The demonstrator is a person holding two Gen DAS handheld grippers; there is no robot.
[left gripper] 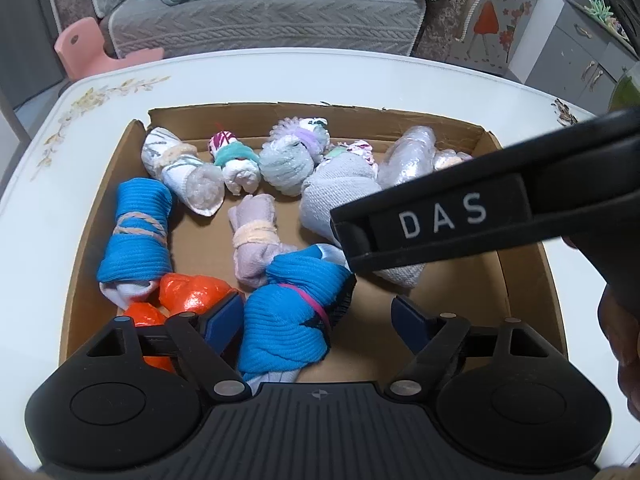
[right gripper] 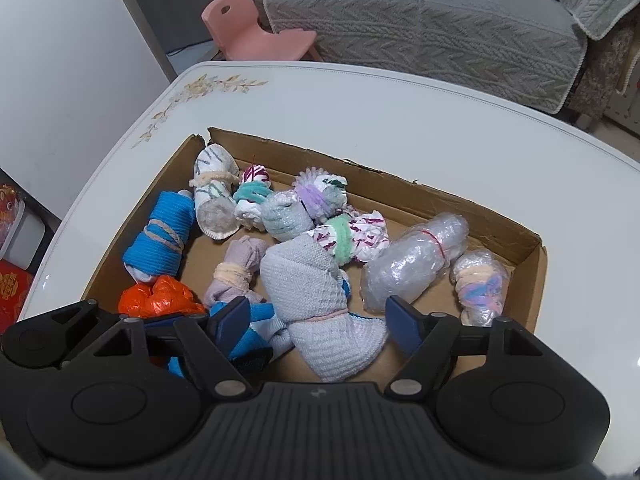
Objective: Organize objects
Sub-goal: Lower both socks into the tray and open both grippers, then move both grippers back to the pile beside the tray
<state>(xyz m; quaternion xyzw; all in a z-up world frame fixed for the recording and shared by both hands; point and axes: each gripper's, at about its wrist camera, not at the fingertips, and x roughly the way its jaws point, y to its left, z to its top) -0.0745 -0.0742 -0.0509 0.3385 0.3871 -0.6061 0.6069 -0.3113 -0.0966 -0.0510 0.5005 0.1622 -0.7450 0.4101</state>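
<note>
A shallow cardboard box on the white table holds several tied bundles. My left gripper is open over a blue knit bundle with a pink band, which lies between its fingers. My right gripper is open over a grey knit bundle; its body crosses the left wrist view from the right. Another blue bundle, an orange plastic bundle, a lilac bundle and a clear plastic roll also lie in the box.
The white table has floral print at its far left corner. Beyond it stand a grey sofa and a pink child's chair. Grey drawers stand at the right.
</note>
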